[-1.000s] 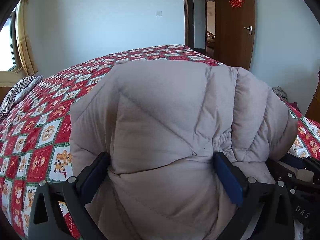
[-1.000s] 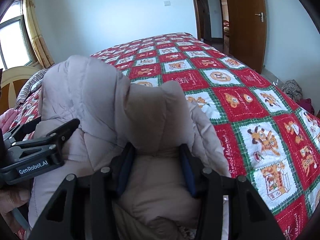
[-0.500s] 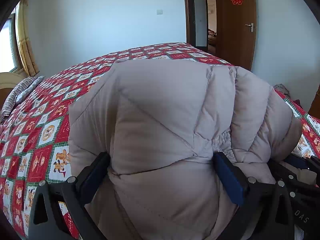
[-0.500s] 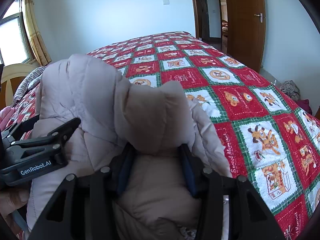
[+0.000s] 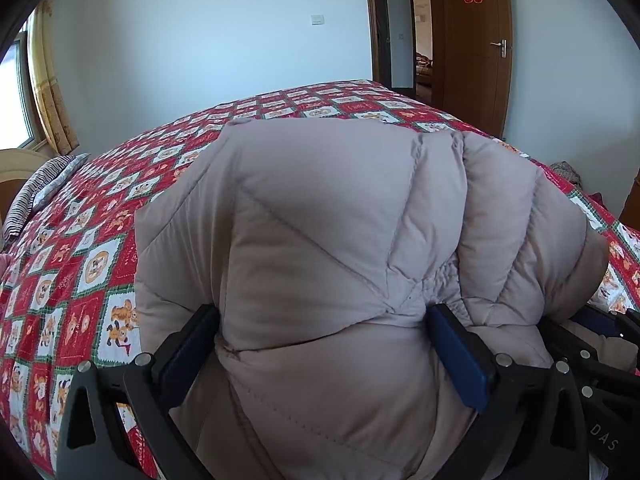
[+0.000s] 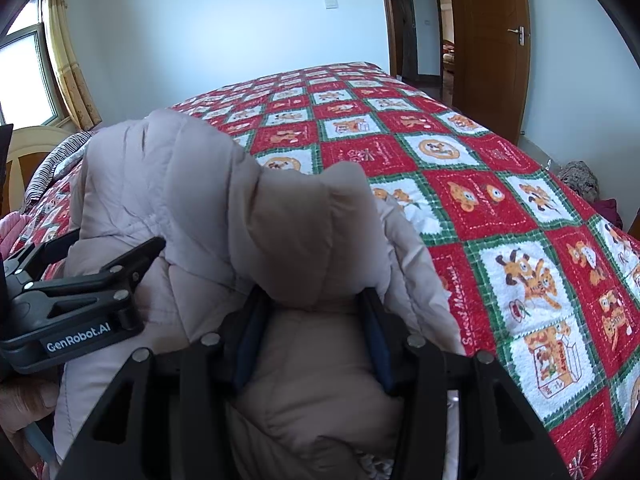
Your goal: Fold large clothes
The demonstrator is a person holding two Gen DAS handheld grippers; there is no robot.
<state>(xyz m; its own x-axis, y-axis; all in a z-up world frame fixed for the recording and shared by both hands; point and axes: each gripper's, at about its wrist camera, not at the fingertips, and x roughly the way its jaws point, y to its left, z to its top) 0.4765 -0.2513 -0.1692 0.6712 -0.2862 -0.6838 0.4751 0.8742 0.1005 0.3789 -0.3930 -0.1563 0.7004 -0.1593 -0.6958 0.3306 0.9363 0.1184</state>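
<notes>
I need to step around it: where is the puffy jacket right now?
The puffy jacket is bunched up over the red patterned bedspread, clamped between the left gripper and right gripper.

Jacket point(image 5: 320, 240): plain beige-grey, diagonally quilted. Bedspread point(image 6: 480, 200): red, white and green checks with orange cartoon animals. Pillow point(image 5: 36, 192): black-and-white stripes. Door point(image 6: 496, 40): brown.

Quick count: one puffy beige jacket point(image 5: 320, 240), bunched up between the fingers of two grippers, left gripper point(image 5: 324, 320) and right gripper point(image 6: 312, 300). One bed point(image 6: 500, 200) ahead of both, one wooden door point(image 6: 492, 40) beyond, one striped pillow point(image 5: 36, 192) off left.
</notes>
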